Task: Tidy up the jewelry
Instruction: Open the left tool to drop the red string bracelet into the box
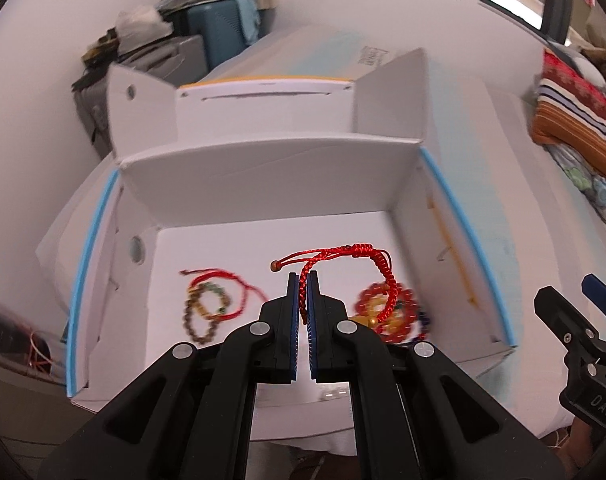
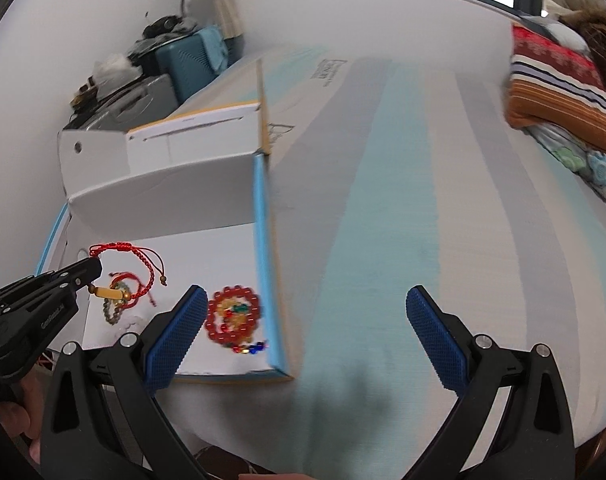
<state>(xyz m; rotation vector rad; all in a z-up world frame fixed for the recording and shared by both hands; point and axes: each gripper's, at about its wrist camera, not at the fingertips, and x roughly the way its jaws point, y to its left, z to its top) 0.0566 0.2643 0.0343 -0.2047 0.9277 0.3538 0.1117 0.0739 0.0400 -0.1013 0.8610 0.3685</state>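
My left gripper point(image 1: 303, 280) is shut on a red braided cord bracelet point(image 1: 353, 258) and holds it above the floor of an open white box point(image 1: 271, 176). The same bracelet point(image 2: 143, 264) hangs from the left gripper point(image 2: 93, 264) in the right wrist view. In the box lie a brown bead bracelet with a red cord point(image 1: 207, 308) at the left and a red bead bracelet point(image 1: 383, 308) at the right, which also shows in the right wrist view point(image 2: 233, 318). My right gripper point(image 2: 307, 304) is open and empty, over the box's right wall and the striped cloth.
The box point(image 2: 263, 248) has blue-edged side walls and raised flaps, and stands on a striped blue and grey cloth point(image 2: 423, 200). A teal suitcase point(image 1: 219, 28) and clutter stand at the back left. Folded patterned bedding point(image 2: 563, 92) lies at the right.
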